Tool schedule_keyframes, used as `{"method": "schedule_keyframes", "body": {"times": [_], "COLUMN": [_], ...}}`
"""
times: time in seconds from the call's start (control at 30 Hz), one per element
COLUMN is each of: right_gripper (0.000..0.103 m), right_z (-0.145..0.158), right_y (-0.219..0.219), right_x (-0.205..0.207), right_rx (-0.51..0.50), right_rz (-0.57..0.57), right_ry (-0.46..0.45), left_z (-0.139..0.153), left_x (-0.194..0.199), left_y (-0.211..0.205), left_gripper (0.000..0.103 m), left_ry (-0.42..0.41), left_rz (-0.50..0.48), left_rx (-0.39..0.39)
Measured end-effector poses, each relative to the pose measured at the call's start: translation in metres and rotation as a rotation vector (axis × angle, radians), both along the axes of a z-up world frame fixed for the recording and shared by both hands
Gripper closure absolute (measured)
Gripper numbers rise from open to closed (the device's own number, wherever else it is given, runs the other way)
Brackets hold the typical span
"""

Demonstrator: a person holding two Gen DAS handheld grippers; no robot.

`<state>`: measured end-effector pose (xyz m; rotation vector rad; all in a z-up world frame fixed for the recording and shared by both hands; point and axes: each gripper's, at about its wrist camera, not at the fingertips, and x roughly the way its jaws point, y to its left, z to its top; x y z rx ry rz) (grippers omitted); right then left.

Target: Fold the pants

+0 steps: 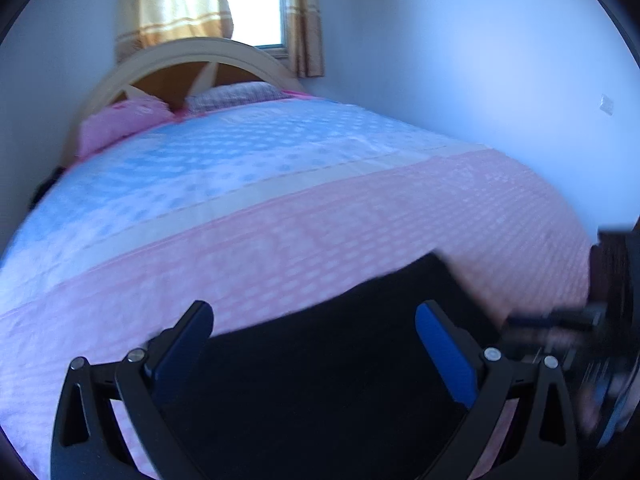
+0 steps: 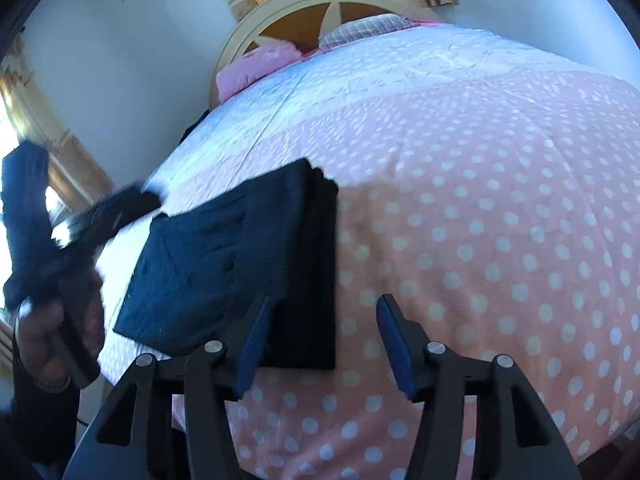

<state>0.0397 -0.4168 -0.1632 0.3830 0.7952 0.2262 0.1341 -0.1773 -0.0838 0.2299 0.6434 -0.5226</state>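
Note:
The dark navy pants [image 2: 224, 264] lie folded into a compact rectangle on the pink dotted part of the bedcover [image 2: 480, 208], near the bed's front edge. My right gripper [image 2: 324, 332] is open just above the cover. Its left finger is over the folded pants' right edge and its right finger over bare cover. In the left wrist view the pants [image 1: 340, 368] fill the lower middle, and my left gripper [image 1: 314, 312] is open above them with nothing between its fingers. A hand [image 2: 48, 332] holds the blurred left gripper [image 2: 120, 208] at the pants' left side.
The bedcover is blue-dotted [image 1: 200, 160] toward the headboard [image 1: 192, 56]. A pink pillow [image 1: 120, 120] and a checked pillow [image 1: 236, 94] lie at the head. A white wall [image 1: 480, 100] runs along the bed's right side. A curtained window [image 1: 252, 0] is behind the headboard.

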Motion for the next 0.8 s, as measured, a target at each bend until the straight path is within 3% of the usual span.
{"method": "schedule_keyframes", "body": {"times": [0.13,0.2,0.33,0.57,0.8], "right_gripper": [0.044,0.038,0.037,0.037,0.037], "right_z": [0.003,0.008,0.019,0.017,-0.006], "right_y": [-0.005,-0.002,0.014,0.035,0.018], "right_x": [0.003,0.006,0.011,0.040,0.048], "right_rx": [-0.014,-0.032,-0.058,-0.125,-0.040], "right_rz": [-0.024,-0.045,-0.032,-0.036,-0.044], "right_ry": [-0.014,-0.030,-0.059,-0.058,-0.014], "left_z": [-0.009,-0.014,-0.028,-0.051,-0.074], "left_x": [-0.009,-0.011,-0.011,0.004,0.011], "left_y": [0.055,0.074,0.101,0.108,0.105], "left_gripper": [0.000,0.000,0.000,0.000,0.000], "left_ry": [-0.021,-0.010,0.022,0.094,0.179], "left_rz": [0.118,0.154,0.218,0.245,0.232], "left_rx": [0.014,-0.005,-0.021,-0.033,-0.072]}}
